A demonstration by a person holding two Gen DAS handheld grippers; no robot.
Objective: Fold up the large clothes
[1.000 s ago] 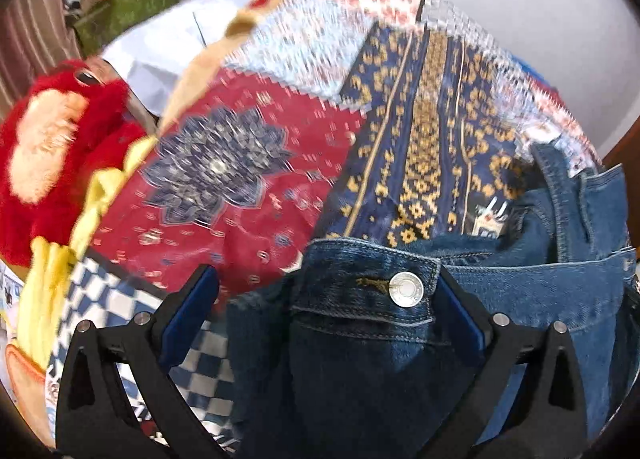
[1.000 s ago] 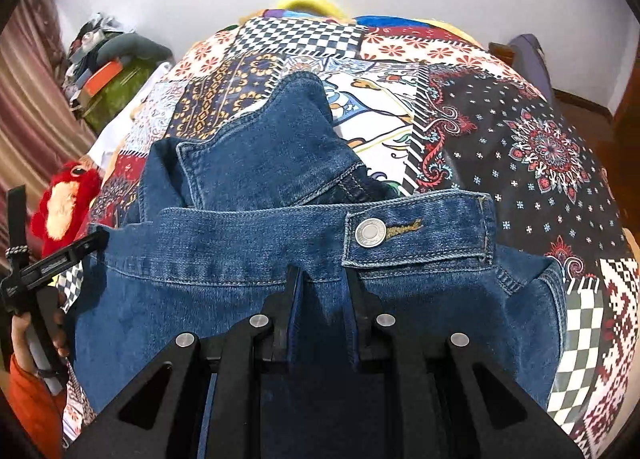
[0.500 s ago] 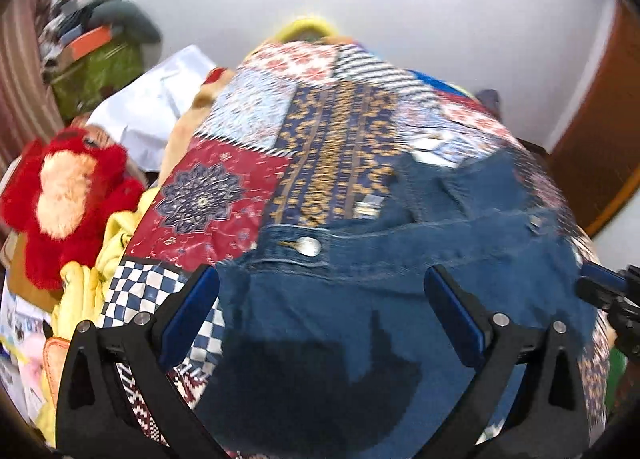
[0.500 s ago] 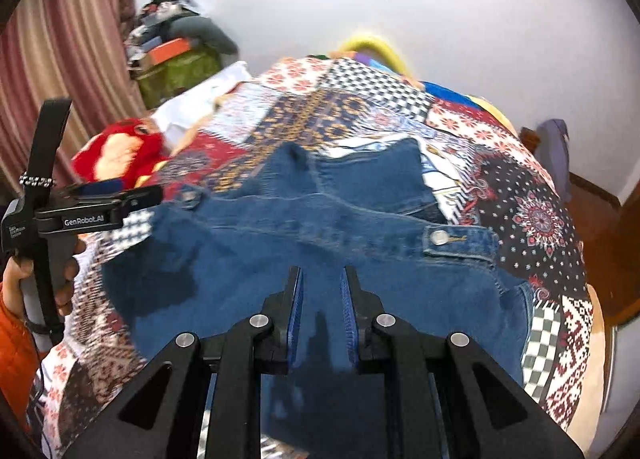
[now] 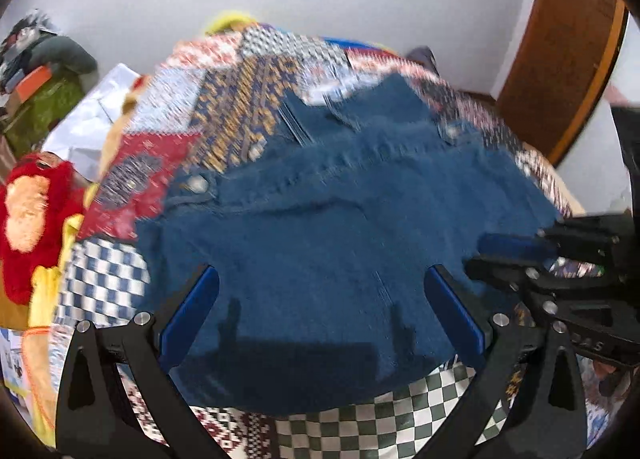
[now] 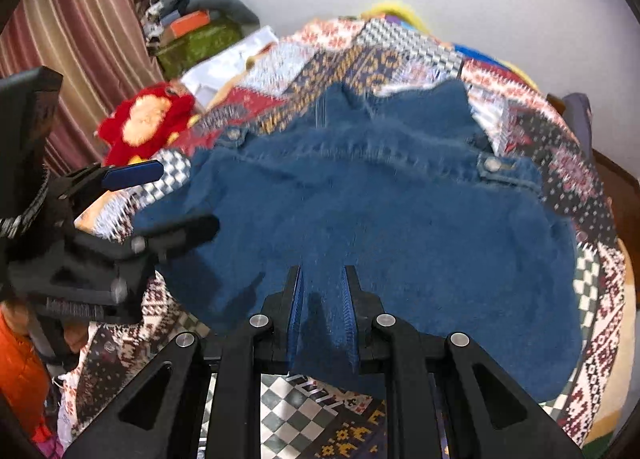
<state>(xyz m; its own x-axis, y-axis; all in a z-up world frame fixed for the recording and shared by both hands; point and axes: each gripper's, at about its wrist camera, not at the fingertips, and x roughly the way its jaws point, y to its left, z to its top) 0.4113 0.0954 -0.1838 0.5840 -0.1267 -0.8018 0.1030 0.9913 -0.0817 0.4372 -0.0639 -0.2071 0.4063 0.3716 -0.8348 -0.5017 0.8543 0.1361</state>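
Denim garment (image 6: 372, 227) lies mid-frame on patchwork bedspread (image 6: 560, 147), folded over at least once, more folds prob left. Left gripper (image 5: 320, 311) spread wide, holding nothing. Right gripper (image 6: 322, 299) nearly closed, near hem between fingers; grasp unclear.

bed (image 5: 224, 119): patchwork cover; on it: denim garment (image 5: 340, 219); red plush (image 6: 148, 123)

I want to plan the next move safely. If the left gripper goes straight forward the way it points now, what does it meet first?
Probably the denim garment: it fills the space ahead of the open left gripper.
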